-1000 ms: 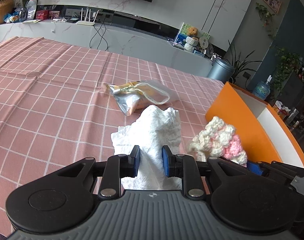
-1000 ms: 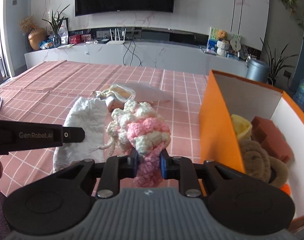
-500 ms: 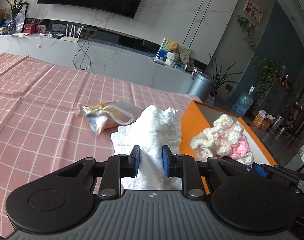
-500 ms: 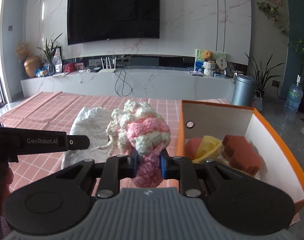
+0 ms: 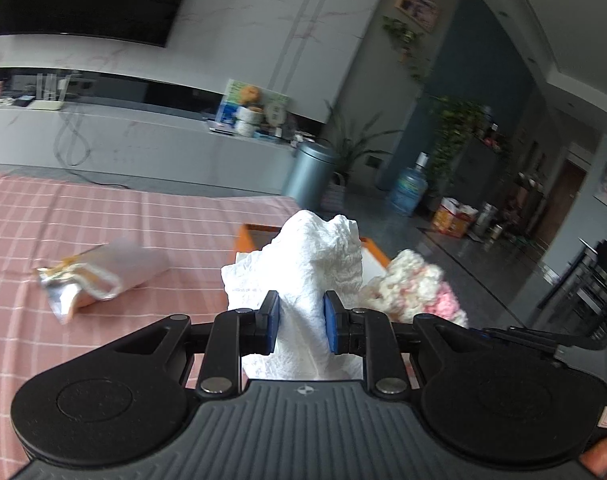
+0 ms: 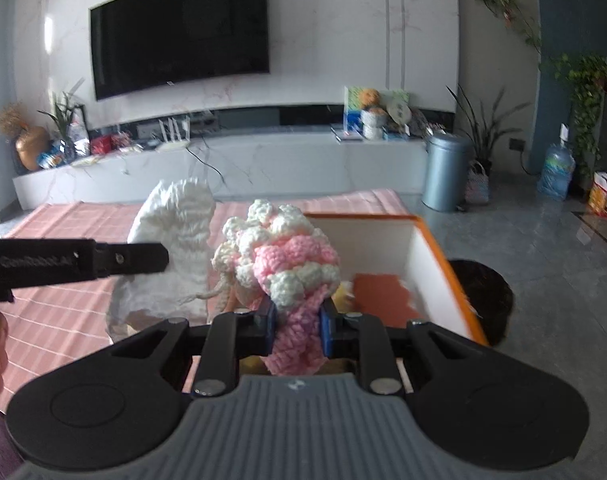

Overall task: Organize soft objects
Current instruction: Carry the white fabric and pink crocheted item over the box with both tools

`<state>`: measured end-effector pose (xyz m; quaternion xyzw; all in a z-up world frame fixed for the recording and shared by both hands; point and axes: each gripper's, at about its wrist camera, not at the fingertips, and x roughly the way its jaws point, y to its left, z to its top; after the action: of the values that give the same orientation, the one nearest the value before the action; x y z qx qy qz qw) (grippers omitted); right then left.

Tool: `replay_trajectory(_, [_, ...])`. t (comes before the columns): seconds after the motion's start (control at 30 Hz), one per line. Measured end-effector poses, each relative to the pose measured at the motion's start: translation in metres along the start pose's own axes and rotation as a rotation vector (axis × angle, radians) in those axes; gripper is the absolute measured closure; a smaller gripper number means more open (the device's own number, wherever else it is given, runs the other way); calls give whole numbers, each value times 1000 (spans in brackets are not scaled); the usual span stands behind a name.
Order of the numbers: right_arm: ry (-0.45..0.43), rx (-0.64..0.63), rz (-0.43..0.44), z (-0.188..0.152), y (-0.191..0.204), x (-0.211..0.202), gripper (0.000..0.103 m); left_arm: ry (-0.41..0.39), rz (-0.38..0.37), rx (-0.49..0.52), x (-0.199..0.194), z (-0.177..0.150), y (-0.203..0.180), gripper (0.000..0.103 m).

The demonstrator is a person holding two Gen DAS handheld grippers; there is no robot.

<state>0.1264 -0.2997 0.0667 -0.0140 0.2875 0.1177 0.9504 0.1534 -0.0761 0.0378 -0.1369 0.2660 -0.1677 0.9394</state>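
Observation:
My left gripper [image 5: 301, 322] is shut on a white crinkled cloth [image 5: 311, 264] and holds it up in the air, in front of the orange box [image 5: 243, 238]. The cloth also shows in the right wrist view [image 6: 175, 248]. My right gripper [image 6: 297, 326] is shut on a pink and white crocheted piece [image 6: 287, 264] and holds it over the orange box [image 6: 443, 264], which has white inner walls. The crocheted piece also shows in the left wrist view [image 5: 411, 292], right of the cloth. A brown block [image 6: 383, 292] and something yellow lie in the box.
A clear plastic bag with a foil packet [image 5: 99, 276] lies on the pink checked tablecloth [image 5: 63, 220]. Beyond the table are a grey bin [image 6: 445, 172], a water bottle [image 6: 557, 170] and a white TV bench [image 6: 223, 164]. A dark round stool [image 6: 487, 300] stands right of the box.
Both grippers have risen and swung right, toward the orange box, each with its load. The crocheted piece now hangs over the box opening; the cloth is lifted off the table.

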Motion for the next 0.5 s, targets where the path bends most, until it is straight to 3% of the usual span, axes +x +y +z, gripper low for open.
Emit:
replay_trajectory(0.23, [102, -36, -71, -1, -46, 2, 83, 111, -90, 90, 44, -2, -37, 77])
replay_trajectory(0.5, [236, -74, -105, -8, -76, 27, 83, 224, -69, 226, 91, -17, -65, 77])
